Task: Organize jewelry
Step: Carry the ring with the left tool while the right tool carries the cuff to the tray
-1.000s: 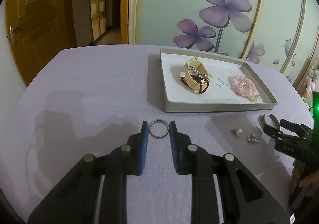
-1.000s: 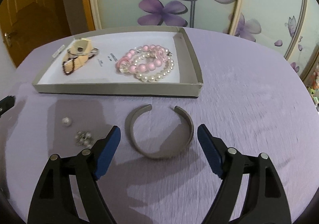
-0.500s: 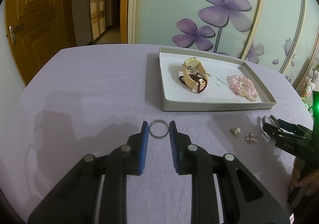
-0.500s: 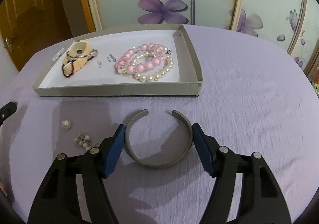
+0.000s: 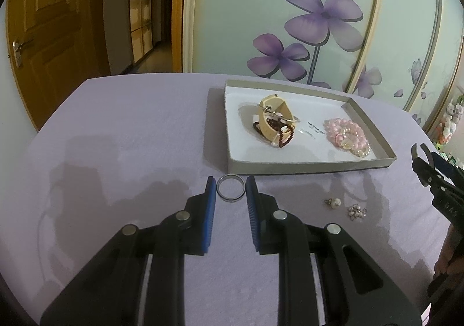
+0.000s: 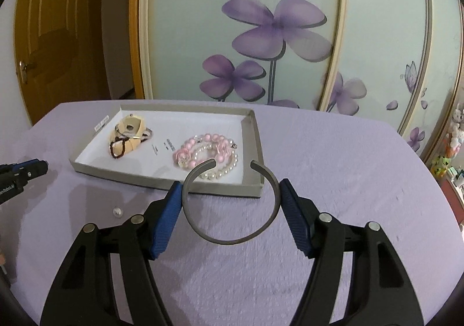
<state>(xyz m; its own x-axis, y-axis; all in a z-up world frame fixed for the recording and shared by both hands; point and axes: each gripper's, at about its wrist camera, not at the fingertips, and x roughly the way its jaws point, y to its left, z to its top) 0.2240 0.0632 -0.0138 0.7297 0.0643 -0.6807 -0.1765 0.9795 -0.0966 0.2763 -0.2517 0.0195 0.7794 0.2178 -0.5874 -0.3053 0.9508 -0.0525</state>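
Lifting: right gripper (image 6: 230,207) is now clamping the grey cuff bracelet (image 6: 230,204) clear of the cloth, heading for the tray (image 6: 255,134) | left gripper (image 5: 231,192) is bracketing the ring (image 5: 231,188), jaws not yet closed on it.

Both claws same build: left claw (image 5: 231,191) and right claw (image 6: 231,198) have black plastic linkage arms with cut-out slots, two round silver pivot pins per side, ribbed blue pads (image 6: 293,218). White lettering on right claw's body in left view, unreadable.
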